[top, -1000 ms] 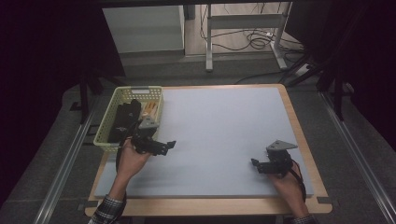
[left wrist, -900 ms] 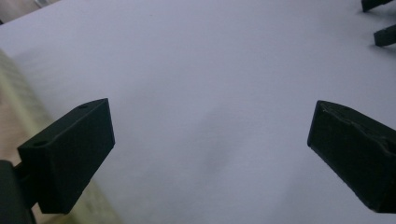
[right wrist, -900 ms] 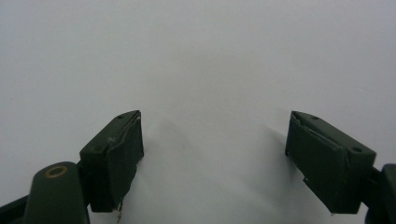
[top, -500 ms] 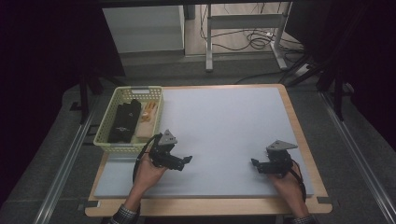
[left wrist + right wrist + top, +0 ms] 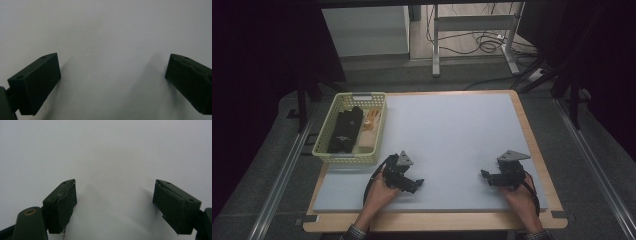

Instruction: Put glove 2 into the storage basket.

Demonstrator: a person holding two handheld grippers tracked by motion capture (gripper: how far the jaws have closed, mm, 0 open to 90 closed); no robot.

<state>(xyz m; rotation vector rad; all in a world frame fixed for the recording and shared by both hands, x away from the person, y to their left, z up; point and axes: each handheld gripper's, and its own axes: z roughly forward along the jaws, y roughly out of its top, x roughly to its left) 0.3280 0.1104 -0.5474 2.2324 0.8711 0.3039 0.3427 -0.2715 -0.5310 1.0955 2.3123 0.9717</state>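
This looks like a lab or test room set up for recording, not a home. A wooden table [image 5: 532, 150] carries a plain pale grey mat [image 5: 452, 135] and stands on grey carpet floor [image 5: 592, 165] between metal rails [image 5: 277, 185]. Beyond the table's far edge stands a metal desk frame [image 5: 472, 30] with loose cables [image 5: 477, 45] coiled on the floor beneath it, and beside that a pale cabinet [image 5: 367, 32]. Dark black curtains [image 5: 257, 60] close off both sides of the table.

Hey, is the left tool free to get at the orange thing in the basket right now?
Probably yes. The left tool is open and empty, the basket is open-topped, and the orange thing lies uncovered beside the black items.
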